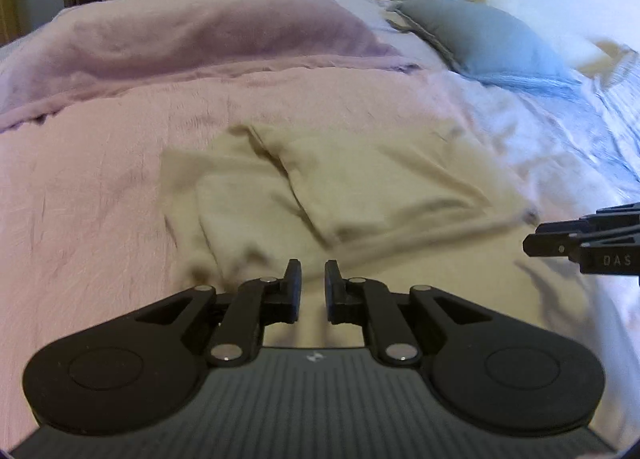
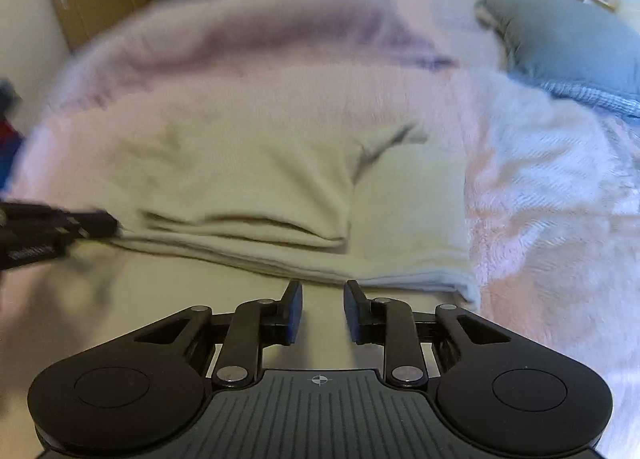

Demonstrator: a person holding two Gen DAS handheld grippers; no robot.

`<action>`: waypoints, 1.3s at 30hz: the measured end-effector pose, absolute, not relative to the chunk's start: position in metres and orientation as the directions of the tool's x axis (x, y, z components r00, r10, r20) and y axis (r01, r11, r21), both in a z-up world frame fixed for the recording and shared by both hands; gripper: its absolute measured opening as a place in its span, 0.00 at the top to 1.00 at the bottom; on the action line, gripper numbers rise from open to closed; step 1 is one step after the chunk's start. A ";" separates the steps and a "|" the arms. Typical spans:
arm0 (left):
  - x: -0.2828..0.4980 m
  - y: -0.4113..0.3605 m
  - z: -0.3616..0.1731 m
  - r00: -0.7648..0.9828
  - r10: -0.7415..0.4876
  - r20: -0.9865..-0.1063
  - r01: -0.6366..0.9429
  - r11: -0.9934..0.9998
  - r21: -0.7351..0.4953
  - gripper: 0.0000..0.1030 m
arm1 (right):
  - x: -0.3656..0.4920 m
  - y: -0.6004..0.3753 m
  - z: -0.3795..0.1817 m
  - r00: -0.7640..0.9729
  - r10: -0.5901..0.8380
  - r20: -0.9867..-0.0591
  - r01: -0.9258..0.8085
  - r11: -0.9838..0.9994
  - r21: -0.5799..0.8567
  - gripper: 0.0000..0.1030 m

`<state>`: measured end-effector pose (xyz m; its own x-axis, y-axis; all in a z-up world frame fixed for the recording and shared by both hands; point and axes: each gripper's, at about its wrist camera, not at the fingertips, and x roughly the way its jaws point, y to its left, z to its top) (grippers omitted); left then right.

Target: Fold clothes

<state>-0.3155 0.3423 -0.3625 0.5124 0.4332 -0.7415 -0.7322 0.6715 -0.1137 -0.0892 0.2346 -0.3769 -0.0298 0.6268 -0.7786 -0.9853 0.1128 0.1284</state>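
Red-blue cloth (image 2: pixel 9 147) in right view only

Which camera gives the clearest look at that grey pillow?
The left wrist view: the grey pillow lies whole and fairly sharp on the bed's far right. The right wrist view shows it blurred and cut by the frame edge.

My left wrist cam looks forward and down past the left gripper (image 1: pixel 313 287), close over the folded beige garment (image 1: pixel 360 195) ahead. My right wrist cam does likewise past the right gripper (image 2: pixel 323 309). Both share the garment, the pink bedspread (image 1: pixel 100 163) and the grey pillow (image 1: pixel 480 39) far ahead-right.
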 end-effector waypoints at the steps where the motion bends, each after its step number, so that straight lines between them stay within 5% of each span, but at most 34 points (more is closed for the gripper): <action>1: -0.321 0.328 -0.366 0.497 0.420 -0.759 -0.735 0.669 -0.112 0.91 | -0.090 0.220 -0.377 -0.013 0.612 -0.791 -0.985 0.126 0.114 0.74; 10: -0.430 0.151 -0.360 0.277 0.405 -0.871 -0.876 0.480 -0.055 0.92 | -0.110 0.029 -0.385 -0.007 0.443 -0.896 -0.987 0.143 0.079 0.74; 16: -0.434 0.088 -0.326 0.062 0.299 -0.952 -0.916 0.396 0.065 0.91 | -0.102 -0.045 -0.373 -0.098 0.265 -0.959 -0.955 0.245 0.165 0.74; 23: -0.407 0.067 -0.209 0.079 0.402 -0.912 -0.950 0.307 0.054 0.90 | -0.082 -0.055 -0.278 -0.127 0.416 -0.901 -0.934 0.256 0.250 0.73; 25: -0.398 0.060 -0.176 0.078 0.450 -0.889 -0.947 0.312 0.075 0.74 | -0.080 -0.056 -0.246 -0.130 0.462 -0.877 -0.929 0.253 0.270 0.55; 27: -0.391 0.053 -0.147 0.085 0.496 -0.864 -0.943 0.320 0.091 0.69 | -0.082 -0.056 -0.220 -0.122 0.504 -0.855 -0.931 0.241 0.275 0.46; 39: -0.376 0.021 -0.111 0.099 0.509 -0.855 -0.926 0.362 0.108 0.68 | -0.110 -0.070 -0.181 -0.119 0.525 -0.843 -0.933 0.232 0.277 0.46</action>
<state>-0.3765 0.0209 -0.1109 0.0987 0.5089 -0.8551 -0.9261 0.3615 0.1083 -0.1105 -0.0697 -0.1810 -0.1193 0.5250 -0.8427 -0.9325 0.2321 0.2767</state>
